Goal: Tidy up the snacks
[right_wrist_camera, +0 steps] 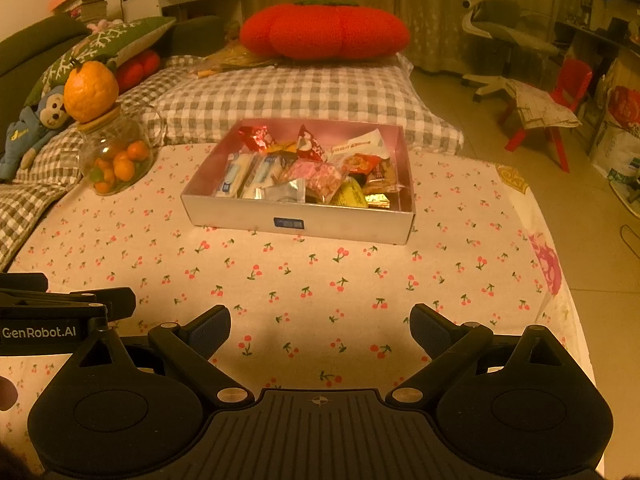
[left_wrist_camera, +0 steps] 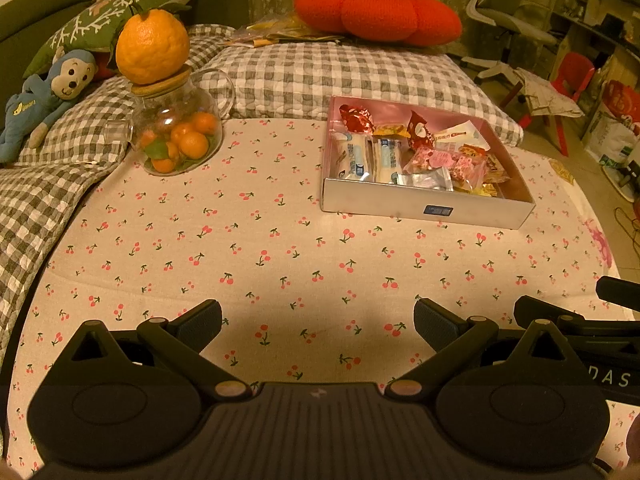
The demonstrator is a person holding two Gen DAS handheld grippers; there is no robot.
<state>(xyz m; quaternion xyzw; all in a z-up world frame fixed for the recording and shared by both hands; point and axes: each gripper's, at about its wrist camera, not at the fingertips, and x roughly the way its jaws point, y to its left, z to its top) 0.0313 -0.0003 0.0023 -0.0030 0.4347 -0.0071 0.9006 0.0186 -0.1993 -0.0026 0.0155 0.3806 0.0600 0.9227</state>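
A shallow silver box (left_wrist_camera: 424,206) (right_wrist_camera: 240,216) with a pink inside stands on the cherry-print cloth, filled with several wrapped snacks (left_wrist_camera: 416,152) (right_wrist_camera: 308,172): white bars, red packets, pink and yellow packs. My left gripper (left_wrist_camera: 318,322) hovers open over the cloth, well short of the box, nothing between its fingers. My right gripper (right_wrist_camera: 320,326) is open too, low over the cloth in front of the box, and empty. Each view shows the other gripper's body at its edge.
A glass jar of small oranges (left_wrist_camera: 178,136) (right_wrist_camera: 116,160) with a big orange (left_wrist_camera: 152,46) on its lid stands at the left. Checked cushions (left_wrist_camera: 340,76), a blue monkey toy (left_wrist_camera: 44,96) and a red pumpkin pillow (right_wrist_camera: 324,30) lie behind. The table edge (right_wrist_camera: 560,280) drops to floor on the right.
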